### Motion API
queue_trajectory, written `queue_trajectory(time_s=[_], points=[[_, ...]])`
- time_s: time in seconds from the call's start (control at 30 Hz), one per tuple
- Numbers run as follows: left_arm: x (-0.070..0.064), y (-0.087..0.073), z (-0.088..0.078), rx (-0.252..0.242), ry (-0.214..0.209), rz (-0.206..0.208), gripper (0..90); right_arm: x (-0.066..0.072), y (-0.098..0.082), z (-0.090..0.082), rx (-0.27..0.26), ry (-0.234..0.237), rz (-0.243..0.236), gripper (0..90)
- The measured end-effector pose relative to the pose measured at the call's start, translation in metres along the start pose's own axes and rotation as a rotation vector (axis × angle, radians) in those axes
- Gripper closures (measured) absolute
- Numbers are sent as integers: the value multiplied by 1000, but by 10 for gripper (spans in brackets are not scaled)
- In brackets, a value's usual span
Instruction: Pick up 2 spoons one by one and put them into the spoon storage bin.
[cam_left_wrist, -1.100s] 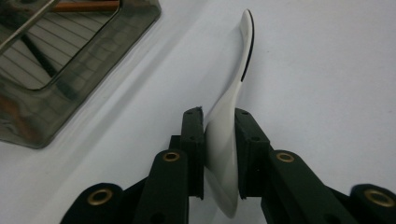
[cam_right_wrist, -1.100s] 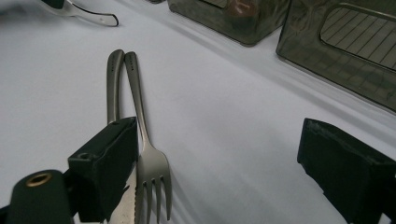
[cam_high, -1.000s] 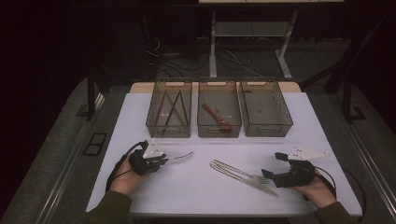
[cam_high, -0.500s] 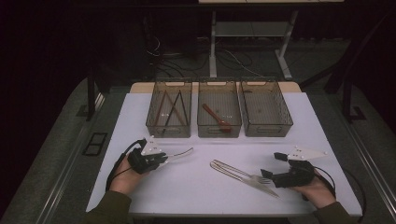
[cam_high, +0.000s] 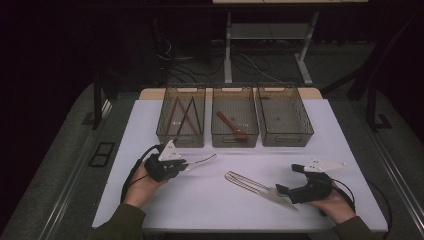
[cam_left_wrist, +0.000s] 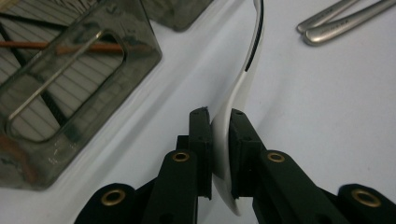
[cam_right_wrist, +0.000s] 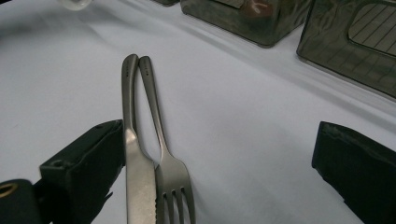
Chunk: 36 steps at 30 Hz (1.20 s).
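Near the table's (cam_high: 150, 210) front edge, two hands work a cutlery sort. Toward the front right corner the right gripper (cam_high: 300, 184) rests with jaws spread wide, just opened further, pads clear of metal; one steel knife (cam_right_wrist: 137, 177) and one steel fork (cam_right_wrist: 170, 179) lie side by side between them, the knife against one jaw, handles crossing at the far tips. Left of centre the left gripper (cam_high: 181, 165) is clenched on one white spoon (cam_left_wrist: 243, 79), pinched at the bowl, its handle pointing toward the trays. Along the back edge stand three smoky plastic bins: the left bin (cam_high: 200, 112) holds chopsticks (cam_high: 184, 116), about four, dark and reddish, exact count uncertain; the middle bin (cam_high: 216, 137) holds one reddish-brown spoon (cam_high: 233, 127); the right bin (cam_high: 306, 125) looks empty. Judged progress: roughly halfway. The spoon probably belongs in the middle bin; knife and fork remain ungrasped, right bin awaiting.
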<state>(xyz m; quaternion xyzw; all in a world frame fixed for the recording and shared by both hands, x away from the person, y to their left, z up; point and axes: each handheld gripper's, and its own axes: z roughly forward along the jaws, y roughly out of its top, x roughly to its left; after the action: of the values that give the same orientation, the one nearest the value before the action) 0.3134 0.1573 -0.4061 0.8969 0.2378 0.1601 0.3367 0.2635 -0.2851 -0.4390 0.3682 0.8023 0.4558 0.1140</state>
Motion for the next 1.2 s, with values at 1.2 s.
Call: queue_trajectory(time_s=[1.2], points=[[24,138,59,-99,-27,65,812,-2,0,-3,-19,6,5,32]])
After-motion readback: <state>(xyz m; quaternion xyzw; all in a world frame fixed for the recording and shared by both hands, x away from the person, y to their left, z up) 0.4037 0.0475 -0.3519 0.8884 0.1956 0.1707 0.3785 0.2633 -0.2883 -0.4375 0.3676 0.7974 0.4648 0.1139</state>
